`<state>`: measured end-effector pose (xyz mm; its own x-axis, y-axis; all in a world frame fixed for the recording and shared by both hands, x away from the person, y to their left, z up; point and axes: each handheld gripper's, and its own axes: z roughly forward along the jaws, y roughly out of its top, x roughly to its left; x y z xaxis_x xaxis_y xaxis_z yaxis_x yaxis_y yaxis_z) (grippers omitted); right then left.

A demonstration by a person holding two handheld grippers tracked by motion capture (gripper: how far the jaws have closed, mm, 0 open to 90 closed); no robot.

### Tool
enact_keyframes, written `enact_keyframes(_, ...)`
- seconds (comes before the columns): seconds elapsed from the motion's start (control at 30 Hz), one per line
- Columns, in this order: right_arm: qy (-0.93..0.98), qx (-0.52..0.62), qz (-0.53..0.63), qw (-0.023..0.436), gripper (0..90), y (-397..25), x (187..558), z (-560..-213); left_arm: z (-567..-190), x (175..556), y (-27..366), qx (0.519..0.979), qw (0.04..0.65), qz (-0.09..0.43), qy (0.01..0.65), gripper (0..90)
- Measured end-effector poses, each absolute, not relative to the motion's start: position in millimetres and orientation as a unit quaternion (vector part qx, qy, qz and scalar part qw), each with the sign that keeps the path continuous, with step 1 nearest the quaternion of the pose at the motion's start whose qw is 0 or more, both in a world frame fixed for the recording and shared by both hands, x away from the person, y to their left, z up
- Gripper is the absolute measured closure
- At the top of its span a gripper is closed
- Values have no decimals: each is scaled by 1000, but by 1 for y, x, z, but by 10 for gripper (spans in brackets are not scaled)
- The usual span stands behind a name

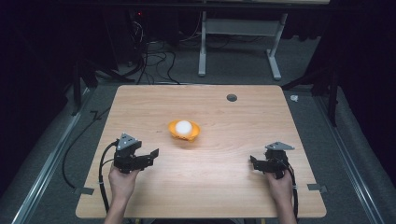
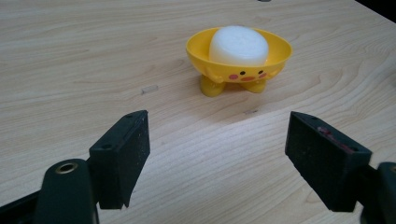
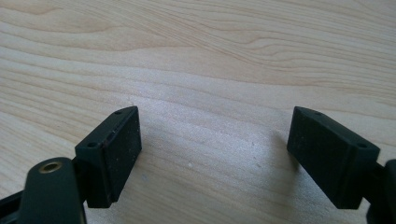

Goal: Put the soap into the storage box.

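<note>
Claws spread, left claw (image 2: 217, 154) facing our yellow chick-faced plastic bowl (image 2: 239, 58) with its white foam egg (image 2: 238, 45) mid-bench; right claw (image 3: 215, 156) idle; we judge nothing grasped yet.

No text, label or number can be read anywhere.
</note>
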<state>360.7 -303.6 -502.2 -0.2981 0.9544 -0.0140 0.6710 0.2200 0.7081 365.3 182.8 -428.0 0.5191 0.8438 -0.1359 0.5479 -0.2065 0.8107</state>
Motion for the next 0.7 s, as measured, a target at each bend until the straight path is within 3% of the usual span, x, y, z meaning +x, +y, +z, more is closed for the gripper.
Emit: enact_keyframes(0.7,746,545,305,232,184,-304,361,-502,-448,364,191,759,407,169,479,224)
